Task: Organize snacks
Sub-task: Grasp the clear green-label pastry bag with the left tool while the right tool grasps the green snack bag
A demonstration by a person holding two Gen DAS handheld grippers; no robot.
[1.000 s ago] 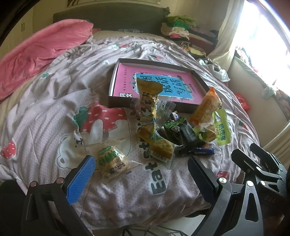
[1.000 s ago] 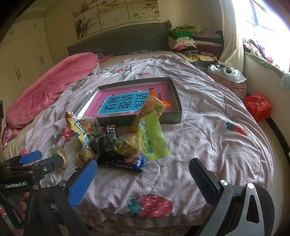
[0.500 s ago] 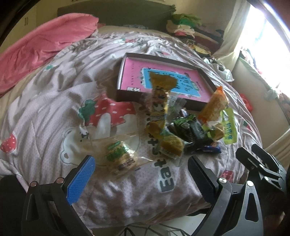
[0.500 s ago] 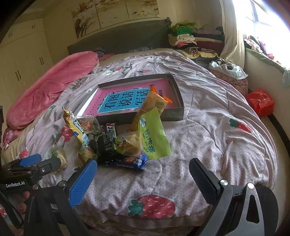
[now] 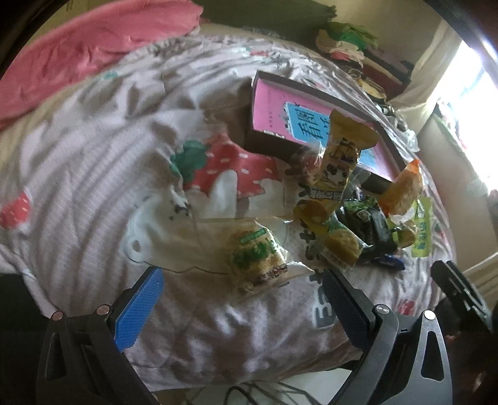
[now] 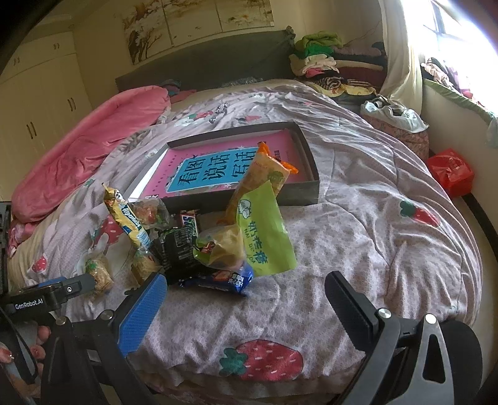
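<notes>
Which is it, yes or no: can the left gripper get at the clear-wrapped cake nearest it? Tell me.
Probably yes. The left gripper is open, the clear-wrapped cake lies apart from the snack pile, just ahead between its fingers, nothing in between.

Glossy plastic snack wrappers [image 6: 264, 230], cloth quilt [image 6: 373, 218]

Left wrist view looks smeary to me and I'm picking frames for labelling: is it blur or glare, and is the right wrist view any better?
Left wrist view: motion blur streaks the quilt and softens the snack pile; only the tongs stay sharp. Right wrist view: sharp, box lettering readable, but the window blows out white.
</notes>
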